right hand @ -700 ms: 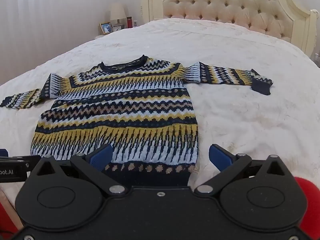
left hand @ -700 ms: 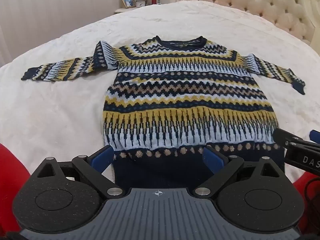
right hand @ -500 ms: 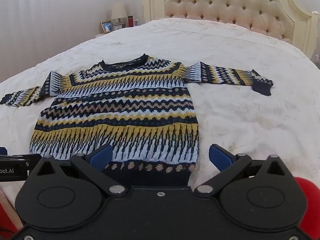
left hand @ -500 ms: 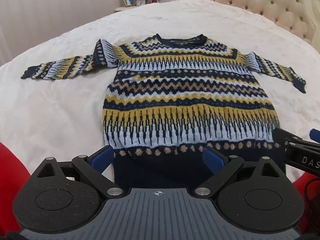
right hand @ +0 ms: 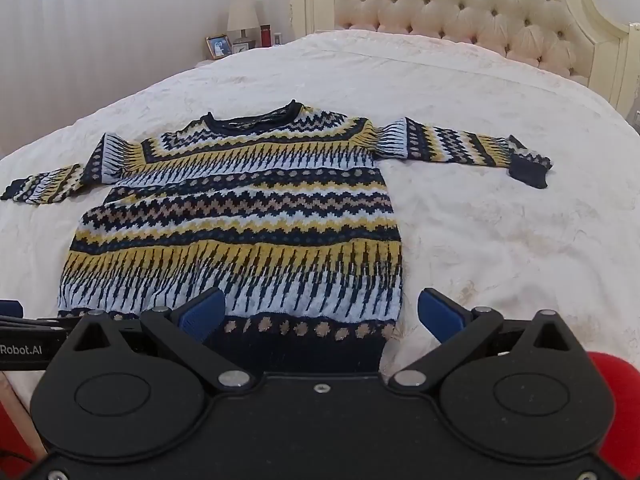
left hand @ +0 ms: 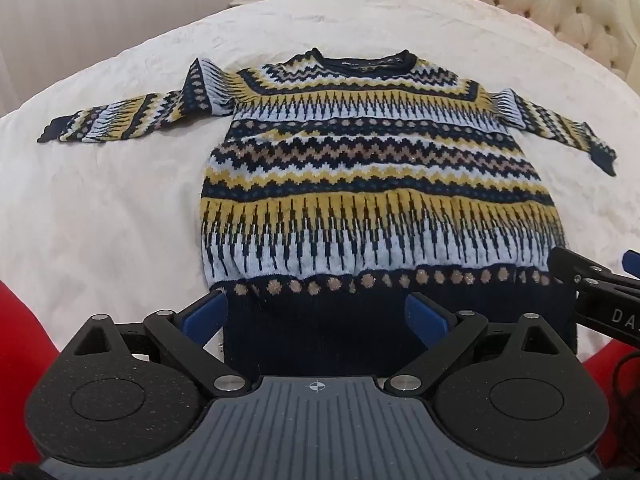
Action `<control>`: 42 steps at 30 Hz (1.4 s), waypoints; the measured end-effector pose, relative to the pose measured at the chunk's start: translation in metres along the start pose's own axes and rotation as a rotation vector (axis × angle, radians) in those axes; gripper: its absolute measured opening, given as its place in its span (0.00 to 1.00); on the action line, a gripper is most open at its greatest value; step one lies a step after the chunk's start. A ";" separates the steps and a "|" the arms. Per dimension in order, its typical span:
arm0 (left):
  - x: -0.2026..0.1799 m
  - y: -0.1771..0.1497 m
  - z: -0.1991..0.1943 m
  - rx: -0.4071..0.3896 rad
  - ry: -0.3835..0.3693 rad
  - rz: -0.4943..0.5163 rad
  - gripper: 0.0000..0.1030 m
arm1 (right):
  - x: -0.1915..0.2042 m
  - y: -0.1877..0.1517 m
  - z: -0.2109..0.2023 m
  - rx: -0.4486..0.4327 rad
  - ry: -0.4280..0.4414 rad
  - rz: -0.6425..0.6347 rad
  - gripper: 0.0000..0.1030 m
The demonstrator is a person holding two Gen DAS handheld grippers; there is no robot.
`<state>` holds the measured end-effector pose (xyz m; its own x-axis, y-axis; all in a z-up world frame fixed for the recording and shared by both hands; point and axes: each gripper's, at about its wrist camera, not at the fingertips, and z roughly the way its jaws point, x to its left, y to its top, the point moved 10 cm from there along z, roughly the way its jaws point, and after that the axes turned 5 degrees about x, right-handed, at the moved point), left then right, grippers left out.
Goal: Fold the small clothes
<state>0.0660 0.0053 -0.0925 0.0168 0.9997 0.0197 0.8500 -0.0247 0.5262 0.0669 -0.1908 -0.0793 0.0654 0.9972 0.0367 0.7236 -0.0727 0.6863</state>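
A patterned knit sweater lies flat and face up on a cream bedspread, neck toward the far end of the bed and dark navy hem nearest the cameras. Both sleeves are spread out sideways, the left sleeve reaching far out to the left and the right sleeve stretched to the right, ending in a dark cuff.

The left gripper hovers over the near left part of the hem with its jaws wide apart; its blue pads straddle the navy band, one at the hem's left corner, the other over the middle of the hem. Nothing is pinched between them, and whether the pads touch the fabric cannot be told.

The right gripper sits over the near right part of the hem, jaws likewise spread wide and empty. Its left pad is above the striped band just over the hem, while its right pad is off the sweater, over bare bedspread just beside the hem's right corner.

At the far end stands a tufted headboard, and to its left a nightstand with a lamp and a framed photo
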 end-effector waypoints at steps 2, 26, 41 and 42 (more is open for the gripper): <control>-0.001 -0.001 0.000 0.003 0.004 -0.002 0.94 | 0.000 -0.001 0.001 0.005 0.004 -0.001 0.99; 0.001 -0.002 0.004 0.007 0.032 -0.024 0.94 | 0.001 -0.004 0.004 0.028 0.004 -0.015 0.99; 0.003 0.000 0.002 -0.015 0.065 -0.012 0.94 | 0.005 -0.006 0.005 0.042 0.007 -0.037 0.99; 0.003 0.000 0.002 -0.014 0.065 -0.010 0.94 | 0.005 -0.006 0.005 0.042 0.007 -0.039 0.99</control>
<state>0.0672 0.0084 -0.0946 -0.0260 0.9973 0.0691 0.8422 -0.0154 0.5389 0.0660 -0.1850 -0.0866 0.0322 0.9994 0.0160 0.7535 -0.0348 0.6565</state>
